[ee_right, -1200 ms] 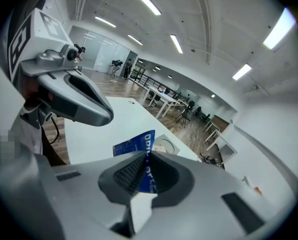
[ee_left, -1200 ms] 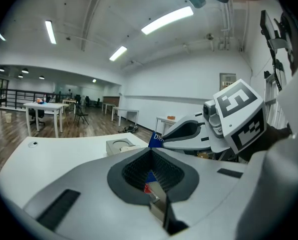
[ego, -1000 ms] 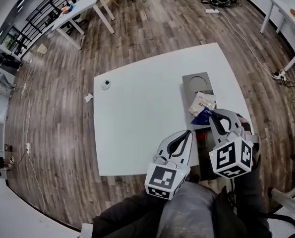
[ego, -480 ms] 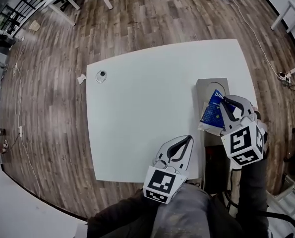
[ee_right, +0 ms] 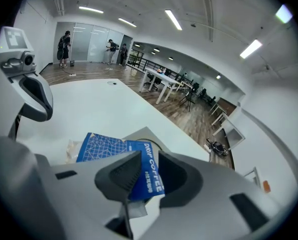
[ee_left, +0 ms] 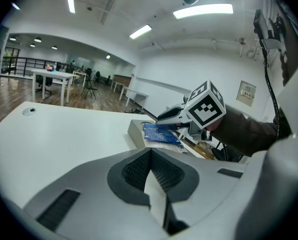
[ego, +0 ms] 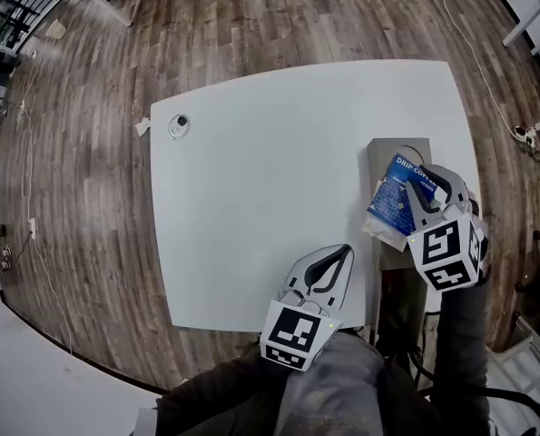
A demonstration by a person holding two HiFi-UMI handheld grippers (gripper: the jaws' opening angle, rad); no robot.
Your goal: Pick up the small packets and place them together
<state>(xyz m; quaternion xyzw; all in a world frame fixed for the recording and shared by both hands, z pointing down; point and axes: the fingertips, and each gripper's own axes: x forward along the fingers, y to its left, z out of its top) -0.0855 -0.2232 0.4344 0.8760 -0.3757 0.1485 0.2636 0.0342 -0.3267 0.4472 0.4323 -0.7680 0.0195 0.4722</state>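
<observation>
Right gripper view: the right gripper (ee_right: pixel 149 160) is seen with its jaws just opened, and the blue drip-coffee packet (ee_right: pixel 119 151) is left loose between them, over a clear packet (ee_right: pixel 72 150) on the grey tray (ee_right: pixel 151 133). Left gripper view: the left gripper (ee_left: pixel 150 156) is shown closed and empty. Only in the head view is the tray located at the tabletop's (ego: pixel 270 171) right edge.

Blue coffee packet (ego: pixel 394 194) rests atop clear packet (ego: pixel 384 232).
</observation>
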